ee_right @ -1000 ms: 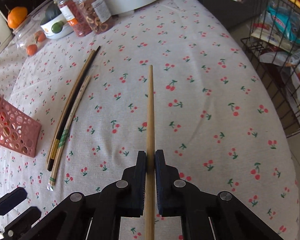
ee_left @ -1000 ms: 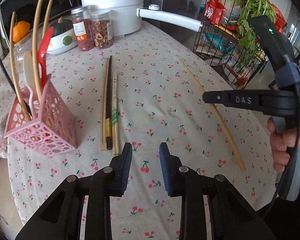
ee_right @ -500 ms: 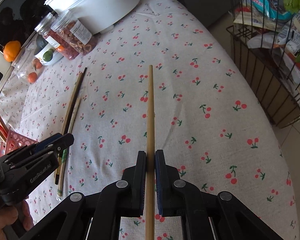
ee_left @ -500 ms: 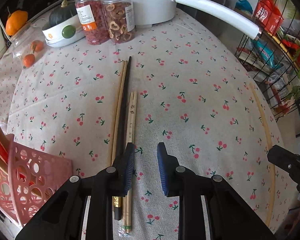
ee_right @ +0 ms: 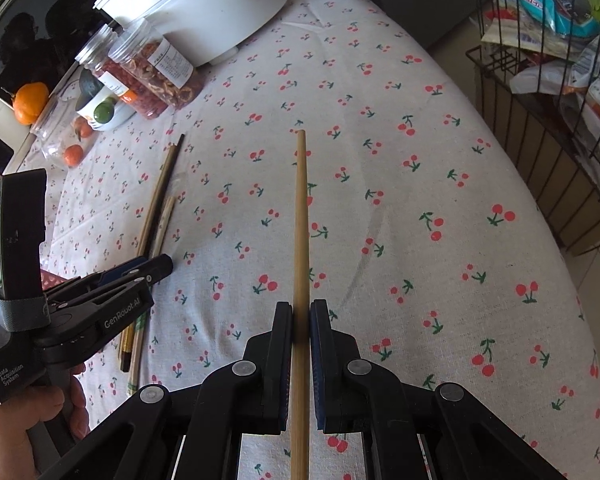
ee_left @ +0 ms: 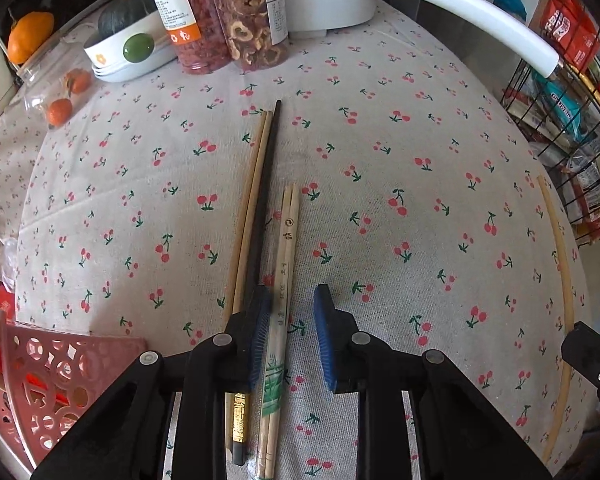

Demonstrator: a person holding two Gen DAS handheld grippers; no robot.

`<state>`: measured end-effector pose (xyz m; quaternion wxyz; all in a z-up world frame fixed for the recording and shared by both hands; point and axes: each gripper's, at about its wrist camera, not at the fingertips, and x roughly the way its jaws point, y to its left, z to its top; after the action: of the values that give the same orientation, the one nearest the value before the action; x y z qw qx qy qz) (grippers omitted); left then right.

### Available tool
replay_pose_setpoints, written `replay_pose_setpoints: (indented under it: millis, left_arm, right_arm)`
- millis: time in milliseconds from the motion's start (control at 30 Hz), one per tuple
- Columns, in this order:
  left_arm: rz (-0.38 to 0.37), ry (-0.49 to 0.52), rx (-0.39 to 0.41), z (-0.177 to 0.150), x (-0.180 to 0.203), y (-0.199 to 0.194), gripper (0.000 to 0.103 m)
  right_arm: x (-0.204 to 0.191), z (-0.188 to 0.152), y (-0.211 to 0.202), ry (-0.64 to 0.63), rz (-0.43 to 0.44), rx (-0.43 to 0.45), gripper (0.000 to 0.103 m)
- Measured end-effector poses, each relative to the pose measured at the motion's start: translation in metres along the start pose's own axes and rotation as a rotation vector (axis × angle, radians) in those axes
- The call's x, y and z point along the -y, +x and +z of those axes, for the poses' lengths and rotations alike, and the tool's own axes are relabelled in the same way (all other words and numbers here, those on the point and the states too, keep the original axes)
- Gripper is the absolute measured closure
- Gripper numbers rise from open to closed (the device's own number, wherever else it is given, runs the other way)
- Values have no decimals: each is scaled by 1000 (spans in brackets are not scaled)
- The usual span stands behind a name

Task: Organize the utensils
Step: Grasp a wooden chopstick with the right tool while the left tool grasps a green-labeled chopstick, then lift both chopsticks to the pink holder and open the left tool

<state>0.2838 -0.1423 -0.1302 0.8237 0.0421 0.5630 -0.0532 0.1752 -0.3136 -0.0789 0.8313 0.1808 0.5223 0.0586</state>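
Here, two grippers work over scattered chopsticks on a cherry-print tablecloth (ee_left: 400,128).
Right gripper (ee_right: 300,318) clamps a long bamboo chopstick (ee_right: 301,216), centre frame; left gripper (ee_left: 290,312), jaws just narrowing yet apart, straddles the wrapped chopsticks (ee_left: 285,264), lower centre, pads not pressing.

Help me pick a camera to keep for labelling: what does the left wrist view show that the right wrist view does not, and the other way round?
Left wrist only: the pink holder at its lower left, and the wrapped chopsticks lying between the left gripper's open jaws.
Right wrist only: the right gripper shut on the long bamboo stick, and the hand holding the left gripper.
Both: the cherry tablecloth, the chopstick bundle, two jars, the white pot.
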Motion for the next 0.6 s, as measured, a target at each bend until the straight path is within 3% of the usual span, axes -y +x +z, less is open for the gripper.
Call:
replay_pose_setpoints:
  millis: [33, 167, 600]
  left_arm:
    - [-6, -6, -7, 0, 0, 0, 91]
    - [-19, 3, 10, -8, 1, -9, 98]
    - [-144, 114, 215, -74, 1, -91, 98]
  right_arm:
    - [0, 0, 0, 0, -1, 1, 96]
    - [-3, -4, -6, -2, -2, 16, 96]
    - [-40, -26, -46, -68, -20, 133, 96]
